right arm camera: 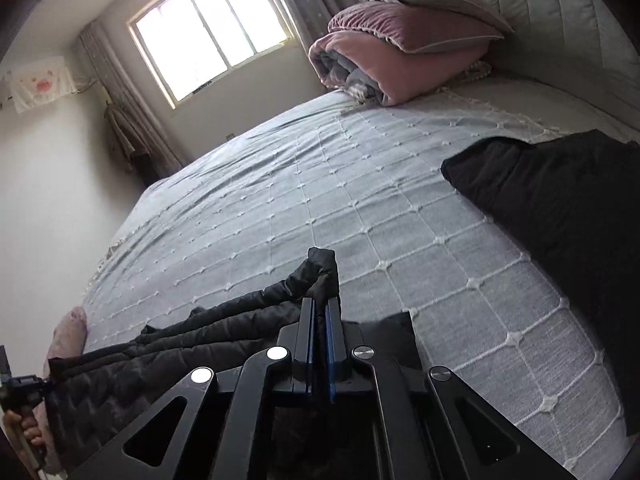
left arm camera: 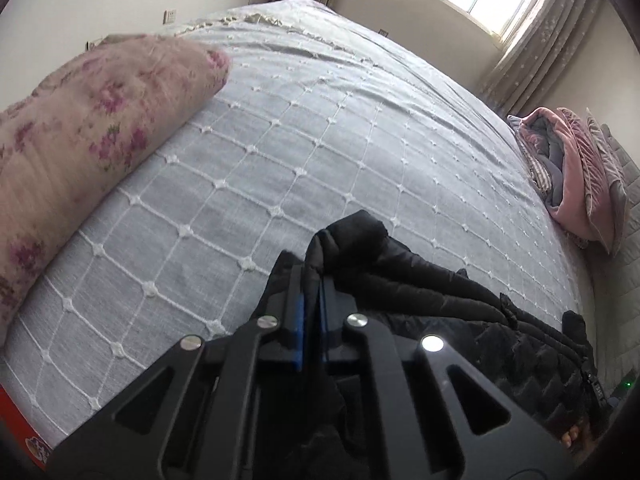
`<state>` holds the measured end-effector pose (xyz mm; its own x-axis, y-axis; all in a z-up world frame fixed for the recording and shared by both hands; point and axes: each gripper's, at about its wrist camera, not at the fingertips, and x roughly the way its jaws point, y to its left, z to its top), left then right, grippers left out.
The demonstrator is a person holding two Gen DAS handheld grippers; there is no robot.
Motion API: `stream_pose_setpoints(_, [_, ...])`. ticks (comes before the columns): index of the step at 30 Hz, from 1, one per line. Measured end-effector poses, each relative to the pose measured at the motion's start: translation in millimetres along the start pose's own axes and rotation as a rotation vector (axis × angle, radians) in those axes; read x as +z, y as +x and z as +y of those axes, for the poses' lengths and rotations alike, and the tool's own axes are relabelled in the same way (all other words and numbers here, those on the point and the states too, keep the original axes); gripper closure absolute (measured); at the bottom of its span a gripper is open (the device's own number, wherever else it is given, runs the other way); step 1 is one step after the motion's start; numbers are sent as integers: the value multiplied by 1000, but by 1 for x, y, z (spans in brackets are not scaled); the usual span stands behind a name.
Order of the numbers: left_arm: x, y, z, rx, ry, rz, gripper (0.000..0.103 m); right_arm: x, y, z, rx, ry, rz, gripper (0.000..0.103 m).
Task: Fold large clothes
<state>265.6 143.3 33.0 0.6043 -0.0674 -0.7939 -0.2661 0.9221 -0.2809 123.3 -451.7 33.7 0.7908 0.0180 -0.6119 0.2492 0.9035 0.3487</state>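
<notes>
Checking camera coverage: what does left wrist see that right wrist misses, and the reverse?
Left wrist only: the floral quilt filling the bed's left side, a wall socket, and the left hand-held gripper shut on the black jacket.

Right wrist only: a second black garment lying flat on the bed, the headboard, and the right hand-held gripper shut on the jacket's other end.

Both: the grey bedspread, the window, the pink bedding pile, and the jacket strung between the two grippers.
</notes>
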Motion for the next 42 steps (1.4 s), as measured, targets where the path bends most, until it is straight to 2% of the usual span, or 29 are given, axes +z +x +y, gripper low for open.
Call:
stream_pose_setpoints(4, [18,19,-20,38,32,-34,96,6,14,4,-66,27,-34,99])
stream_pose_setpoints(6, [12,44,-20,75,43,-31,96,-1,30,-1,-122,22,-8,99])
stream_pose_setpoints(8, [1,74,-13,104,26,-5,96,-8,58,-9,-159,18,57,99])
stream_pose_setpoints(11, [-7,109,-3,126,-5,73,96,-13,82,-13,-170,15,102,99])
stream_pose_setpoints(15, [-3,102,-16,181,48,6,96,-13,93,-10,-192,0,110,99])
stream_pose_setpoints(19, [-13,120,-25,235,99,27,95,-23,106,-16,-220,2,150,99])
stream_pose_setpoints(24, [-15,125,-21,210,90,31,92,-27,109,-24,-239,33,171,95])
stream_pose_setpoints(26, [-14,120,-17,175,70,32,88,-25,107,-24,-243,30,175,88])
stream_pose_setpoints(29, [-9,101,-10,117,22,30,80,-18,93,-23,-260,36,175,85])
stream_pose_setpoints(31, [-5,74,-6,117,-2,-11,62,-10,66,-19,-272,39,127,84])
stream_pose_setpoints(32, [-4,54,-5,130,-5,-50,59,-6,46,-13,-274,19,80,84])
stream_pose_setpoints(33, [-3,39,-5,128,0,-85,56,-4,27,-7,-268,-2,35,81])
stream_pose_setpoints(34, [-4,23,-7,119,10,-118,54,-4,9,-1,-257,-18,-7,72])
stream_pose_setpoints(35, [-7,3,-10,109,26,-159,53,-6,-10,6,-236,-28,-47,46])
stream_pose_setpoints(37, [-14,-21,-16,96,42,-204,46,-15,-46,19,-143,-45,-127,8])
stream_pose_setpoints(39, [-27,-38,-32,47,75,-180,46,-24,-65,39,-55,-124,-133,8])
stream_pose_setpoints(42, [-62,-52,-63,-61,162,-129,45,-44,-76,66,-44,-200,-127,10])
